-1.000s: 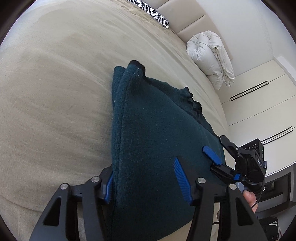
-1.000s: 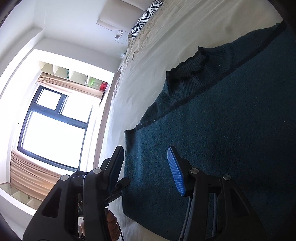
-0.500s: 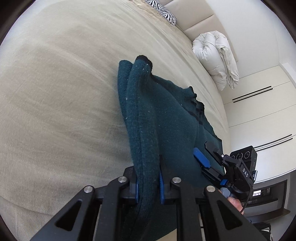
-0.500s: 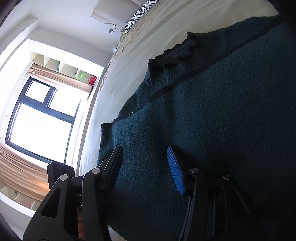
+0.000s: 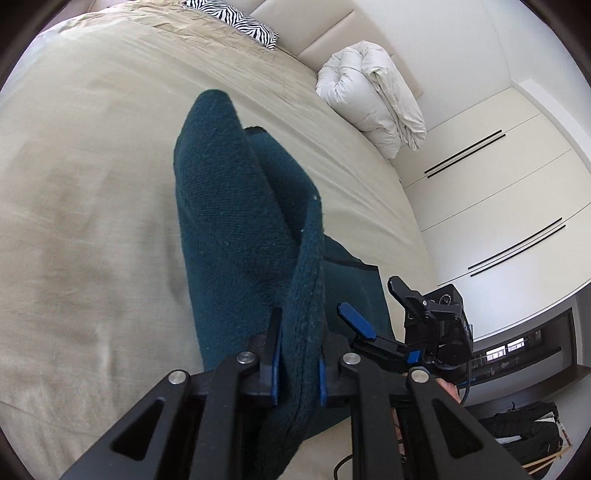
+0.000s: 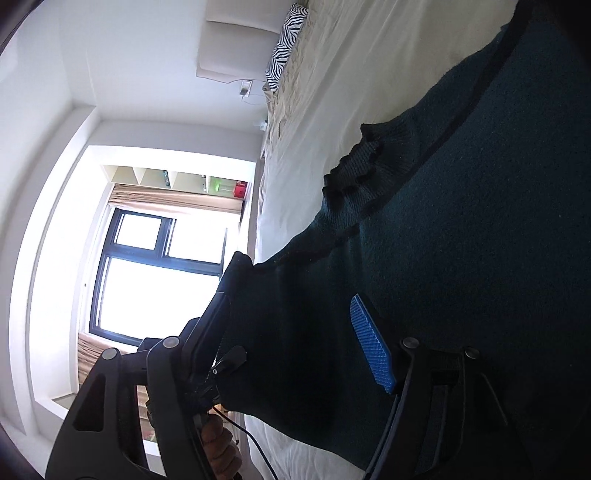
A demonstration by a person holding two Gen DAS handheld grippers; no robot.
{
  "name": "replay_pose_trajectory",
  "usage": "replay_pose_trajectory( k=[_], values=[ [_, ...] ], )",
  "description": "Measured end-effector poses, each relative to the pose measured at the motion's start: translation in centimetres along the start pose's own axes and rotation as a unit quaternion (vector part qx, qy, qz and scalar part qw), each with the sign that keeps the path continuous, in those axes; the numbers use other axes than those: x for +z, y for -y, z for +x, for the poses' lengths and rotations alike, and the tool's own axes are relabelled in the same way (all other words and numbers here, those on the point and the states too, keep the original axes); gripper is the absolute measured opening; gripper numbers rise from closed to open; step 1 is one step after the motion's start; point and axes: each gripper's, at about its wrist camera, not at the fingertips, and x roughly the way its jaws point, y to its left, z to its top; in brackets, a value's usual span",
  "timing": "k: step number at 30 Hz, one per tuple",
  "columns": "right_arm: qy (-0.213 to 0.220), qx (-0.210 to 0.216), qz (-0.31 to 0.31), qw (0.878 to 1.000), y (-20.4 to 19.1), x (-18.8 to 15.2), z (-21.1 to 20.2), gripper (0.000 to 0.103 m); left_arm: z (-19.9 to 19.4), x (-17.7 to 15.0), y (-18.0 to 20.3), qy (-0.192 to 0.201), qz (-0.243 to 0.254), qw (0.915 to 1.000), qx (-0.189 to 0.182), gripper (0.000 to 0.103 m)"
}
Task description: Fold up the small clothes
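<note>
A dark teal knitted sweater lies on a beige bed. My left gripper is shut on the sweater's near edge and holds it lifted, so the cloth rises in a fold. In the right wrist view the sweater fills the right side, with its ribbed collar toward the headboard. My right gripper is open with its fingers spread over the sweater's edge. It also shows in the left wrist view, just right of the left gripper.
A zebra-print pillow and a rolled white duvet lie at the head of the bed. White wardrobe doors stand to the right. A bright window is beside the bed.
My left gripper closed on the sweater's edge and lifted it, so the cloth now stands in a raised fold. My right gripper stayed open and shifted along the sweater edge.
</note>
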Motion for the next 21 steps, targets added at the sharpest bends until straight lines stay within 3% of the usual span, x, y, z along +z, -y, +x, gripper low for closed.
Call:
replay_pose_trajectory(
  k=[6, 11, 13, 16, 18, 21],
  values=[
    [0.016, 0.027, 0.028, 0.999, 2.0, 2.4, -4.7, 0.071, 6.4, -0.6, 5.9, -0.035, 0.04, 0.9982, -0.028, 0.016],
    [0.032, 0.048, 0.06, 0.997, 4.2, 3.8, -6.8, 0.071, 12.2, -2.1, 7.9, -0.069, 0.044, 0.9951, -0.055, 0.016],
    [0.037, 0.053, 0.07, 0.995, 4.9, 4.2, -7.2, 0.071, 13.6, -3.0, 8.0, -0.085, 0.046, 0.9936, -0.058, 0.022],
    [0.033, 0.041, 0.072, 0.996, 5.3, 4.5, -7.7, 0.071, 12.6, -4.1, 8.3, -0.088, 0.053, 0.9921, -0.071, 0.03],
    [0.022, 0.027, 0.061, 0.998, 5.0, 4.7, -7.6, 0.071, 10.2, -4.3, 8.5, -0.067, 0.07, 0.9921, -0.08, 0.051],
    [0.007, -0.001, 0.046, 0.999, 4.2, 5.0, -7.5, 0.071, 6.6, -4.5, 8.0, -0.031, 0.096, 0.9937, -0.047, 0.058]
  ],
)
